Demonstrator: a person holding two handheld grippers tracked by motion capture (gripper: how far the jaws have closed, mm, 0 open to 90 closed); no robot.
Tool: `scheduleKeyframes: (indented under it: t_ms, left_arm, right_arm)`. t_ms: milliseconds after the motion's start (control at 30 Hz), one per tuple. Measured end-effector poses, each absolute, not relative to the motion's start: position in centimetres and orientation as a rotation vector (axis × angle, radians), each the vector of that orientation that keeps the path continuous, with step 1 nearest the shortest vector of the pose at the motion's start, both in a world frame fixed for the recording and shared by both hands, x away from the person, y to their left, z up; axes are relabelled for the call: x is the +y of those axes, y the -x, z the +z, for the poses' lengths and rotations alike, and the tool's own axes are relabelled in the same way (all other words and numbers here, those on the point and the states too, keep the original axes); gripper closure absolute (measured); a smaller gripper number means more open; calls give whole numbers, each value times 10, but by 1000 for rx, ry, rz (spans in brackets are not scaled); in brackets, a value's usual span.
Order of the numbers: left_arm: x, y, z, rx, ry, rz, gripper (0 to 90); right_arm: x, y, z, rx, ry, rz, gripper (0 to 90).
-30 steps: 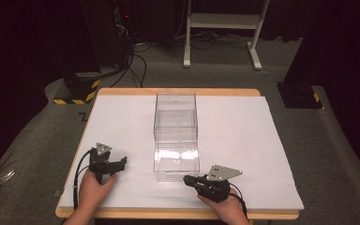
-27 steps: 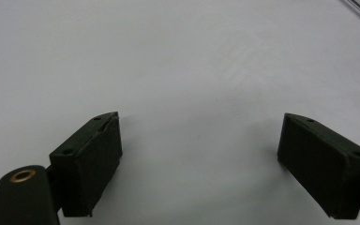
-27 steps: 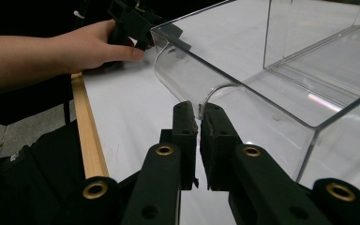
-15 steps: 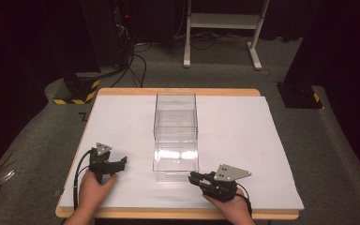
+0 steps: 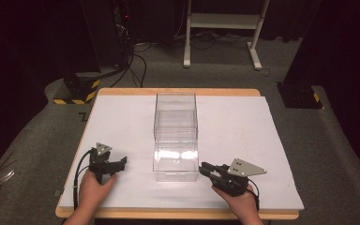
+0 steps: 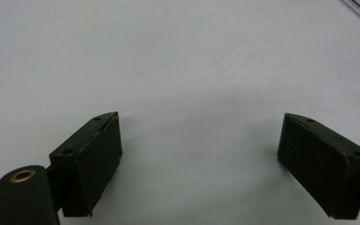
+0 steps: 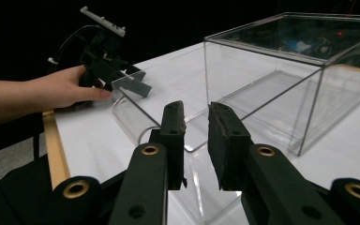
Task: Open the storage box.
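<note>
**Right jaws slightly parted just off the clear box's near end; left jaws wide over bare table**

A narrow gap is seen between the jaws of the right gripper [image 7: 196,140], and nothing is clamped in it. The jaws have just been opening. Through and below the gap, a curved clear plastic edge is seen in the right gripper view, but no contact with the pads [image 7: 225,140] can be made out. In the high view the right gripper [image 5: 205,169] is held level, its tips pointed at the near right corner of the clear box [image 5: 176,136] and placed just beside it, with a small space between. The gripper is carried by the person's right hand [image 5: 239,201] at the near edge of the table.

The jaws of the left gripper [image 6: 199,154] are spread wide, and only the white table cover [image 6: 178,65] is found between them. In the high view the left gripper [image 5: 120,162] is rested low near the table's near left corner, well apart from the box, and is held by the left hand [image 5: 93,187].

The clear box is stood lengthwise on the middle of the white-covered table [image 5: 243,122], its near part drawn out toward the person like a drawer. It is seen to be transparent throughout. Beyond the table, dark floor, cables and a white stand [image 5: 222,21] are seen.
</note>
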State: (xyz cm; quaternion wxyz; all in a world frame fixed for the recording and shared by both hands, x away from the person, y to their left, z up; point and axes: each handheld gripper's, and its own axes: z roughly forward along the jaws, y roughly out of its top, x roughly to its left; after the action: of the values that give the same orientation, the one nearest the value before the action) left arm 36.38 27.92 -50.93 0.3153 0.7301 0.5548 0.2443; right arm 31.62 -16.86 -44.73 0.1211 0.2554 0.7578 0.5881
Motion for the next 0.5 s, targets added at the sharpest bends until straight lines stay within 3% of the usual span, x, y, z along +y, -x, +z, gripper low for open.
scheduleKeyframes:
  t_ms: [500]
  left_arm:
    - [279,-364,-509,1462,-1922,645,141]
  right_arm:
    - [-192,-332,-455,2141,-882,1629,739]
